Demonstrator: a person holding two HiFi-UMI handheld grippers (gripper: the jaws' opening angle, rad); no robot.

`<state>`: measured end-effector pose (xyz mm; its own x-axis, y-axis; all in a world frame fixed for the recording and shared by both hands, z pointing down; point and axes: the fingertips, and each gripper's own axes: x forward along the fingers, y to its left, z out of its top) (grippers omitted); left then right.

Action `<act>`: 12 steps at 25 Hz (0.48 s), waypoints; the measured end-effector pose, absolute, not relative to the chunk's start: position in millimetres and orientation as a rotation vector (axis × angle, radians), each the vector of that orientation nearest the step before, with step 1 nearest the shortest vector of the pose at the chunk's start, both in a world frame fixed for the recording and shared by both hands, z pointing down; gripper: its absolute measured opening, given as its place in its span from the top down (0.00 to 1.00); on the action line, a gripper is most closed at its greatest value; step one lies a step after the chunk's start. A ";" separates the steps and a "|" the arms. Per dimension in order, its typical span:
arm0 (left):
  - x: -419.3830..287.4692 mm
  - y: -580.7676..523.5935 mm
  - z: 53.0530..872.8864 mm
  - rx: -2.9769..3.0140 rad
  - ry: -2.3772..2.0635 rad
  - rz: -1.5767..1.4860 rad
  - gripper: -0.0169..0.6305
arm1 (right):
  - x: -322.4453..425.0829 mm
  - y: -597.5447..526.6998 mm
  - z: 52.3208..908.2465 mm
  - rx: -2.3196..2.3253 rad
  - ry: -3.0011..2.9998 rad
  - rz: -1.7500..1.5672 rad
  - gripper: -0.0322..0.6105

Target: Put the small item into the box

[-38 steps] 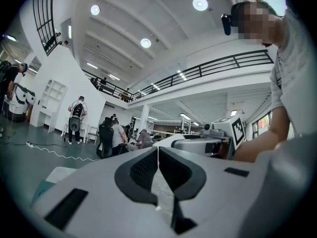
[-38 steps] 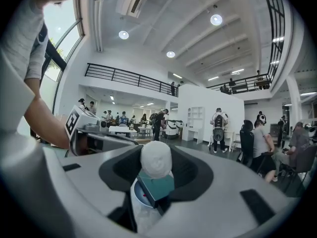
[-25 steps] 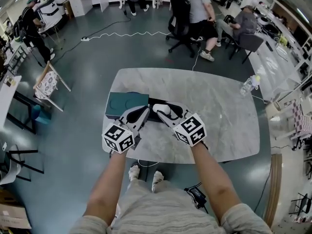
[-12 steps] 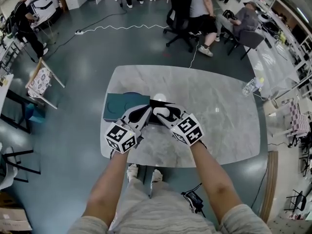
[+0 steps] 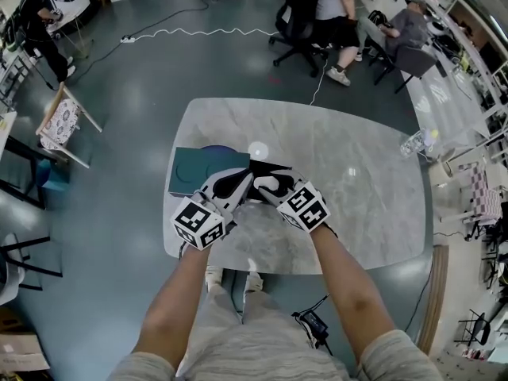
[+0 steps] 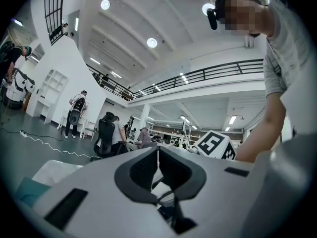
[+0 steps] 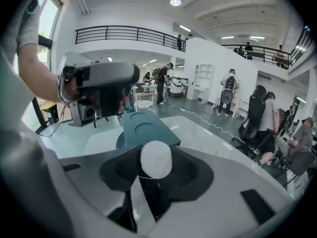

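Observation:
A small white rounded item (image 7: 156, 158) sits between the pads of my right gripper (image 7: 156, 166), which is shut on it and tilts downward. In the head view this gripper (image 5: 263, 184) hangs over the black open box (image 5: 275, 167) at the table's middle left. A teal lid (image 5: 197, 170) lies flat just left of the box, and it also shows beyond the item in the right gripper view (image 7: 144, 129). My left gripper (image 5: 241, 181) points level right beside the right one. Its jaws (image 6: 158, 163) are shut with nothing between them.
The marble table (image 5: 357, 205) runs off to the right of the box. A plastic bottle (image 5: 414, 141) lies at its far right edge. Several people and office chairs (image 5: 305, 22) are on the floor beyond the table.
My right gripper has sunk toward the black box and tipped further down, still holding the white item. The left gripper has shifted a little and dropped slightly beside it.

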<state>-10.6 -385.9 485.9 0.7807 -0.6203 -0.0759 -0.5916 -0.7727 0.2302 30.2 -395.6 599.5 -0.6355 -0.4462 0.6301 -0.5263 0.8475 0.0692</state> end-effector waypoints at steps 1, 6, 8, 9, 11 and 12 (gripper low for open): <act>-11.2 -387.4 487.3 2.777 -0.957 -0.219 0.94 | 29.7 -396.3 604.5 0.696 -2.347 0.163 0.67; -16.4 -393.4 492.6 2.760 -0.955 -0.229 0.94 | 25.6 -397.4 628.8 0.654 -2.290 0.191 0.67; -18.6 -394.6 495.0 2.756 -0.952 -0.234 0.94 | 24.5 -398.8 639.1 0.640 -2.267 0.200 0.67; -19.6 -395.1 495.8 2.755 -0.950 -0.235 0.94 | 23.9 -399.8 643.3 0.635 -2.256 0.206 0.67; -21.2 -395.6 495.9 2.754 -0.948 -0.237 0.94 | 22.9 -401.1 649.7 0.620 -2.234 0.214 0.67; -21.7 -395.8 495.6 2.754 -0.947 -0.238 0.94 | 22.6 -401.4 652.7 0.609 -2.221 0.214 0.67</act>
